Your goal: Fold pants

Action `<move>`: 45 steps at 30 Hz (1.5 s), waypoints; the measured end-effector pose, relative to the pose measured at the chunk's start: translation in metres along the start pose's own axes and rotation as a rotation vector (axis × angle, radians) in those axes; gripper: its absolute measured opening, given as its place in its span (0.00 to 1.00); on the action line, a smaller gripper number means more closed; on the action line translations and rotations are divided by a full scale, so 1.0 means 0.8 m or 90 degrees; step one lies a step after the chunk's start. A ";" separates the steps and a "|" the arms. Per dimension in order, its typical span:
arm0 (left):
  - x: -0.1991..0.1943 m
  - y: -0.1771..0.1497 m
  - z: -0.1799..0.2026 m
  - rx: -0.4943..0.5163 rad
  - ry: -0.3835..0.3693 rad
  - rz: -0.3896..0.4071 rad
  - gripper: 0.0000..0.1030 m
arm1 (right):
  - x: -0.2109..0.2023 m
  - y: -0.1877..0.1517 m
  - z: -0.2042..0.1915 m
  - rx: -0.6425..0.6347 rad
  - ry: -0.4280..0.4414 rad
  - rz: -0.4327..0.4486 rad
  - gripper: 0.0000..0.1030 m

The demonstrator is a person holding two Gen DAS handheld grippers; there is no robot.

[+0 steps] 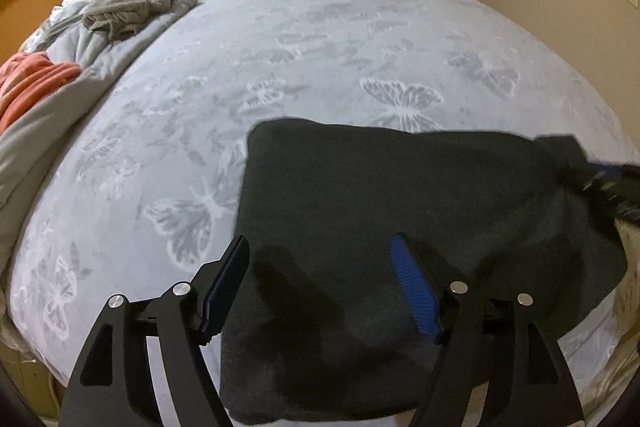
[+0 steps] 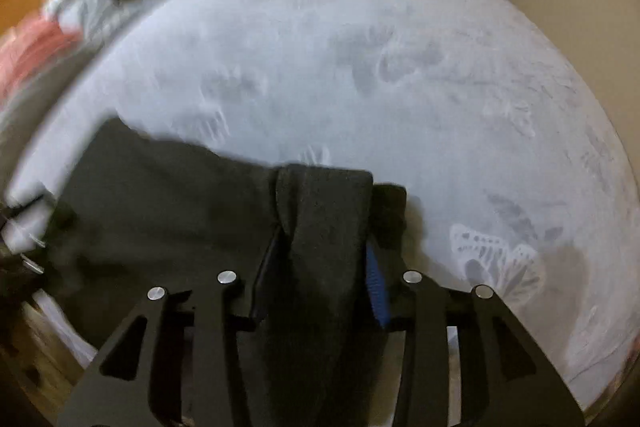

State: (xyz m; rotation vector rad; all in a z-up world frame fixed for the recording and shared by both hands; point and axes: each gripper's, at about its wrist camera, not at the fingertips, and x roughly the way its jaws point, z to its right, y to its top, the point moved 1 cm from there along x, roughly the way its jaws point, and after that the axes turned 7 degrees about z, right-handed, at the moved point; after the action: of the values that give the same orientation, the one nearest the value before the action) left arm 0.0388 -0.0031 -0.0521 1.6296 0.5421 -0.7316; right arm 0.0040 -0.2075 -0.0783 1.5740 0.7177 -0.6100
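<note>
A wide bed under a pale grey-blue butterfly-print blanket (image 1: 320, 39) fills both views, with a heap of crumpled grey and coral laundry (image 1: 120, 11) bunched along its far left side. The dark charcoal knit pants (image 1: 380, 211) lie near the bed's front edge, spread mostly flat and apparently already doubled over. The left claw (image 1: 320, 287) hovers spread wide above the near part of the cloth, gripping nothing. The right claw (image 2: 320, 275) is clenched on a thick bunched fold of the pants at their right end, which rises between its blue-padded fingers (image 2: 376, 291). With only one end held and the right view smeared by motion, a quick pull could likely drag the whole stack askew or spill the layers loose, undoing the fold.
</note>
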 end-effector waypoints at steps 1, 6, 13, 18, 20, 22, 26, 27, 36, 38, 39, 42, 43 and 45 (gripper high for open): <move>-0.001 -0.001 0.001 0.001 -0.002 0.001 0.69 | -0.022 0.004 -0.007 -0.014 0.003 0.029 0.37; -0.003 -0.003 0.009 0.017 0.027 0.017 0.73 | -0.090 -0.007 -0.031 -0.038 0.059 0.122 0.36; 0.007 -0.007 0.018 0.014 0.012 -0.012 0.75 | -0.039 -0.040 -0.019 -0.024 0.044 -0.004 0.37; 0.012 -0.011 0.023 0.020 0.014 -0.011 0.80 | -0.038 -0.043 -0.013 -0.047 0.013 -0.003 0.49; 0.013 -0.013 0.021 0.016 -0.003 -0.027 0.80 | -0.013 -0.054 0.003 -0.005 0.008 -0.033 0.60; 0.009 -0.015 0.012 0.004 -0.016 -0.029 0.81 | -0.027 -0.043 0.015 0.041 0.035 -0.029 0.60; 0.000 -0.027 -0.022 -0.049 -0.031 -0.034 0.84 | -0.046 -0.045 0.035 0.063 0.009 -0.001 0.73; -0.001 -0.031 -0.031 -0.063 -0.040 -0.041 0.84 | -0.045 -0.051 0.040 0.086 0.034 -0.014 0.73; 0.020 -0.059 -0.091 -0.240 -0.172 -0.132 0.84 | -0.016 -0.077 0.036 0.175 0.187 -0.100 0.84; 0.019 -0.058 -0.084 -0.227 -0.181 -0.132 0.84 | -0.013 -0.076 0.030 0.182 0.201 -0.106 0.88; 0.018 -0.057 -0.076 -0.220 -0.183 -0.131 0.84 | -0.009 -0.074 0.023 0.174 0.191 -0.107 0.88; 0.020 -0.051 -0.058 -0.201 -0.188 -0.127 0.84 | -0.003 -0.072 0.016 0.167 0.171 -0.107 0.89; 0.021 -0.049 -0.052 -0.195 -0.183 -0.125 0.84 | 0.000 -0.071 0.013 0.170 0.166 -0.106 0.90; 0.024 -0.044 -0.043 -0.187 -0.169 -0.120 0.86 | 0.002 -0.069 0.013 0.175 0.161 -0.103 0.90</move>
State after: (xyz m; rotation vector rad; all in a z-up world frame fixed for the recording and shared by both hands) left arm 0.0334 0.0364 -0.0869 1.1987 0.5847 -0.9453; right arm -0.0357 -0.2138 -0.1172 1.8810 0.9913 -0.6557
